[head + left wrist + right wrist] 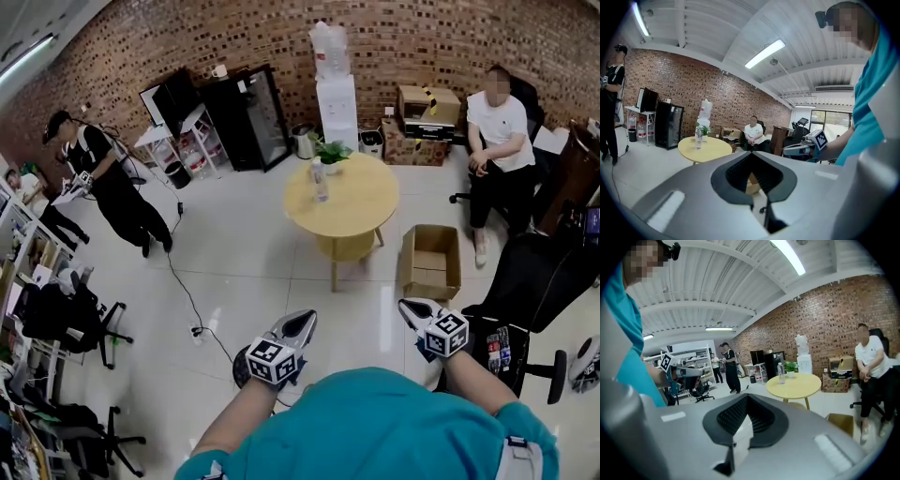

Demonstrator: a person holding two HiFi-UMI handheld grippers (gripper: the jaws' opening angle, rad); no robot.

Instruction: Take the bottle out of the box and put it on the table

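Note:
A clear bottle point(320, 180) stands upright on the round yellow table point(361, 211), beside a small potted plant point(333, 153). An open cardboard box point(430, 263) sits on the floor to the right of the table; I see only cardboard inside it. My left gripper point(302, 324) and right gripper point(410, 310) are held level in front of me, well short of table and box, both shut and empty. The left gripper view shows the bottle point(698, 138) far off past its closed jaws point(752, 161). The right gripper view shows the bottle point(781, 373) and the box point(841, 423).
A person in black point(108, 183) stands at the left, and another in a white shirt point(500, 141) sits at the right. A black office chair point(530, 291) is close on my right. A cable and power strip point(197, 330) lie on the floor on my left.

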